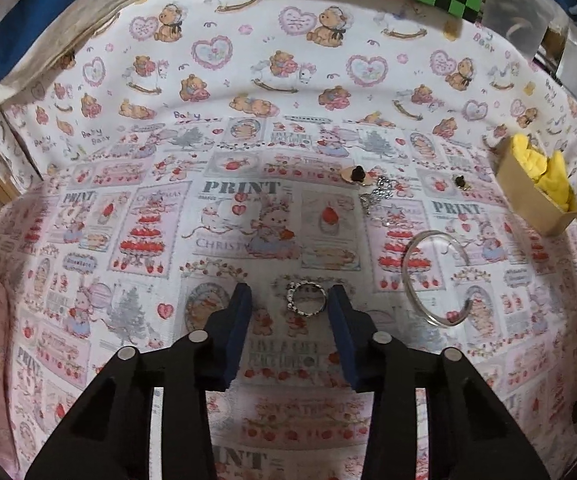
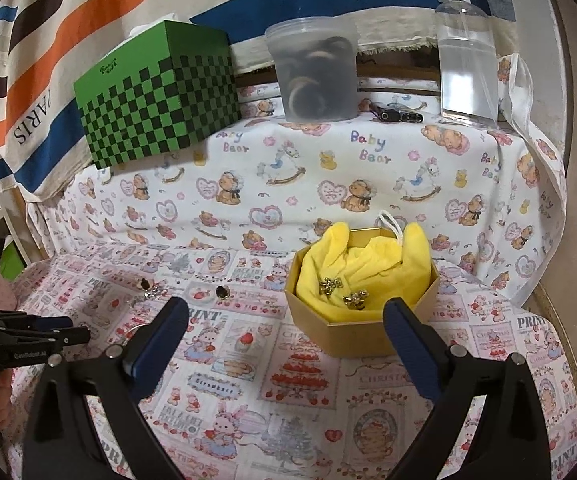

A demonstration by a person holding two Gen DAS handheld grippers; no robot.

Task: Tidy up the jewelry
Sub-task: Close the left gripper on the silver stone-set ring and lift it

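A jewelled silver ring (image 1: 306, 298) lies on the printed cloth between the tips of my open left gripper (image 1: 289, 300), close to the right finger. A clear bangle (image 1: 436, 278) lies to its right. Farther back lie a gold earring with a dark stone (image 1: 357, 173), a sparkly chain piece (image 1: 376, 194) and a small dark earring (image 1: 459, 181). The tan hexagonal box (image 2: 352, 330) with yellow cloth (image 2: 362, 270) holds two small gold pieces (image 2: 342, 292). My right gripper (image 2: 286, 314) is open and empty just in front of the box.
A green checkered box (image 2: 156, 96), a cloudy plastic tub (image 2: 316, 72) and a clear spray bottle (image 2: 464, 56) stand on the raised back ledge. The left gripper's body (image 2: 28, 340) shows at the left of the right wrist view. The box also shows at right (image 1: 528, 188).
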